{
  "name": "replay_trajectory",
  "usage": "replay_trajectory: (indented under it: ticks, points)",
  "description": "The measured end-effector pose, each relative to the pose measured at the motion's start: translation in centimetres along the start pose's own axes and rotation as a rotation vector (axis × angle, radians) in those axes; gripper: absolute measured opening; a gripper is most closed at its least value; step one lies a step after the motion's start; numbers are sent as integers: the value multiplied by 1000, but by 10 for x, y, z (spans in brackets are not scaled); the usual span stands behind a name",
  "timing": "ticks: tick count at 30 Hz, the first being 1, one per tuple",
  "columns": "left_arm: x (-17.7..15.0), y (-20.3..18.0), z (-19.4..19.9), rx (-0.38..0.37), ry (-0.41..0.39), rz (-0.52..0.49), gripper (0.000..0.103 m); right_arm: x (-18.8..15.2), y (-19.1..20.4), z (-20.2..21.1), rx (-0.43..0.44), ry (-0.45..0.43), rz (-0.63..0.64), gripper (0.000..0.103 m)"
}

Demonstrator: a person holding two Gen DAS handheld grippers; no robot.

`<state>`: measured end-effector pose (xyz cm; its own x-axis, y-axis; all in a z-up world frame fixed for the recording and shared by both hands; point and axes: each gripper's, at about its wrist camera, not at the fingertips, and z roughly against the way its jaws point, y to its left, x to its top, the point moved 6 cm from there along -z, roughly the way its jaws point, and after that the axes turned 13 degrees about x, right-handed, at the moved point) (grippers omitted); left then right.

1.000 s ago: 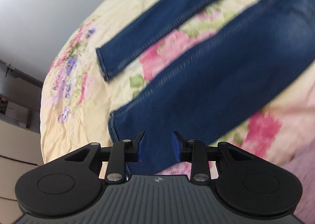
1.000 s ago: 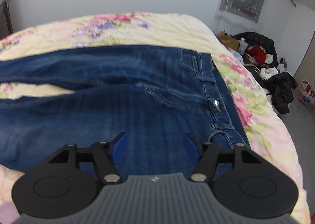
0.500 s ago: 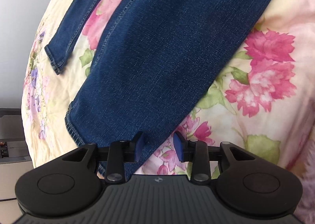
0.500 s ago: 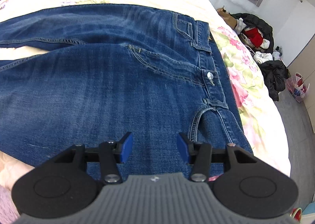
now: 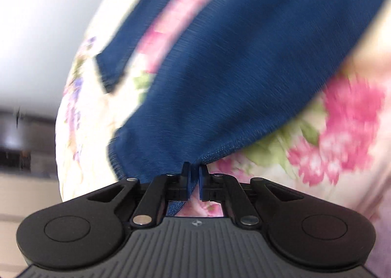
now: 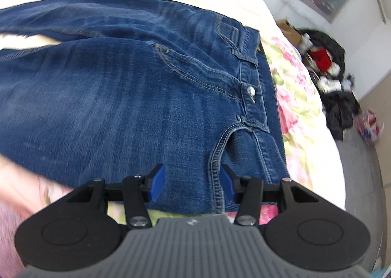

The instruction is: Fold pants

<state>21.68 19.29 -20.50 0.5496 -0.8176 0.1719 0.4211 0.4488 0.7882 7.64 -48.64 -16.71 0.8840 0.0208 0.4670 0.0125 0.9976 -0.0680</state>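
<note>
Left hand-held gripper (image 5: 194,175) just clamped jeans (image 5: 220,77) hem.

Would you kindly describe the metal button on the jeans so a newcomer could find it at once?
Start at the flowered bedspread, where the blue jeans lie spread flat. Follow the waistband along their right edge. Midway sits the metal button, the only shiny silver spot on the denim.

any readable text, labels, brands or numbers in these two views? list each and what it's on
None can be read.
Small round emblem on the left tool's grey housing: a mark, no letters.
Same emblem on the right tool's housing: no letters.
Jeans button: any embossing is too small to read.
Bag on the floor: print too blurred.
</note>
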Motion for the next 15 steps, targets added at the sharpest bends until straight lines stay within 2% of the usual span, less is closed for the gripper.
replay_trajectory:
  ticks: [3, 6, 10, 15]
  points:
    - [11, 34, 15, 7, 3, 204, 6, -7, -1, 10, 3, -7, 89, 45]
    - [22, 60, 27, 9, 17, 339, 6, -14, 0, 14, 25, -4, 176, 42]
    - [38, 82, 36, 12, 55, 447, 4, -27, 10, 18, 64, 36, 353, 40]
    - [52, 96, 37, 54, 89, 480, 4, -42, 23, 16, 70, 67, 535, 40]
